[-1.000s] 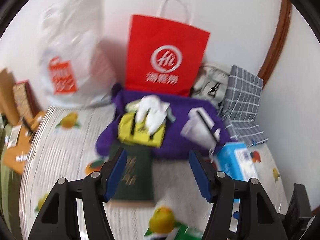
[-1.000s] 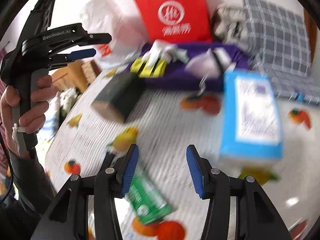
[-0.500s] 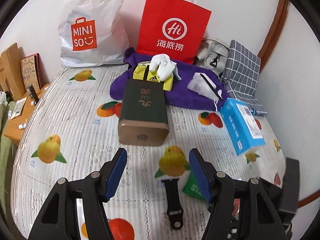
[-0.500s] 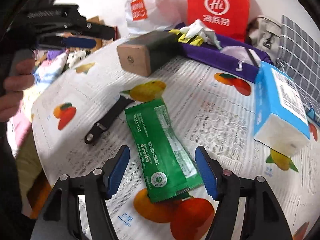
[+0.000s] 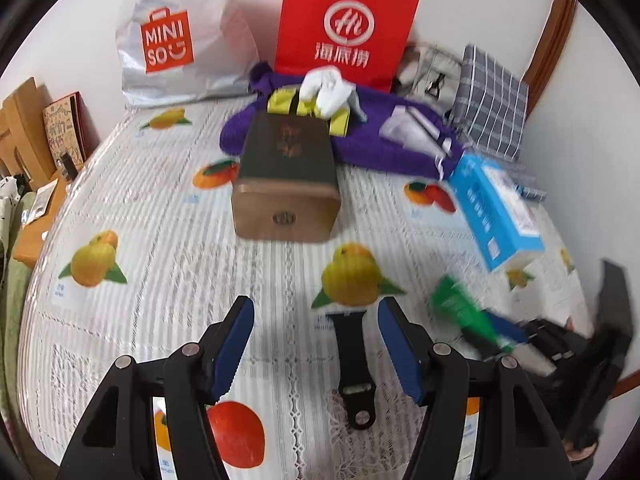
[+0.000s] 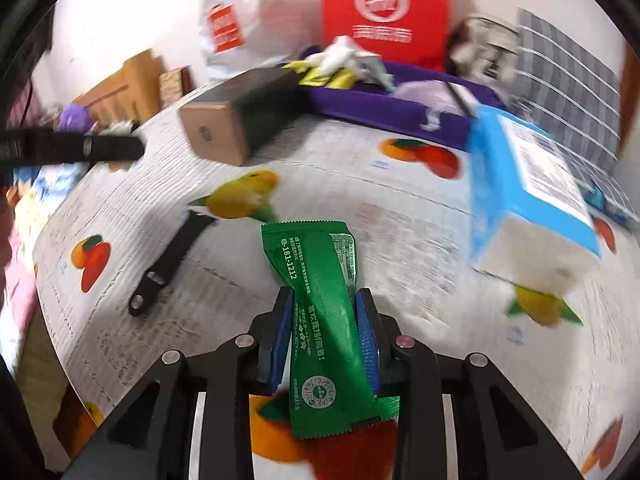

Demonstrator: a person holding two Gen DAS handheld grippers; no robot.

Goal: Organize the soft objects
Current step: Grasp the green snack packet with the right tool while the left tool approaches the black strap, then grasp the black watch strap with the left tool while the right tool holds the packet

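Note:
My right gripper (image 6: 325, 312) is shut on a green foil packet (image 6: 320, 300), which lies lengthwise between the blue pads just above the fruit-print tablecloth (image 6: 400, 216). In the left wrist view the same packet (image 5: 460, 304) and the right gripper (image 5: 516, 336) show blurred at the lower right. My left gripper (image 5: 316, 344) is open and empty, low over the cloth, with a black watch strap (image 5: 354, 364) lying between its fingers. A purple towel (image 5: 384, 148) at the back carries a white glove (image 5: 328, 88), a yellow pouch (image 5: 280, 102) and a clear bag (image 5: 412, 132).
A dark box with a wooden end (image 5: 286, 180) lies mid-table. A blue tissue pack (image 5: 496, 208) lies right. A red paper bag (image 5: 344, 24), a white Miniso bag (image 5: 176, 36), a grey bag (image 5: 432, 68) and a checked cloth (image 5: 492, 100) stand against the wall.
My right gripper has closed on the green packet, which lay flat and free between its open jaws half a second ago. The left gripper has stayed open and dropped slightly lower.

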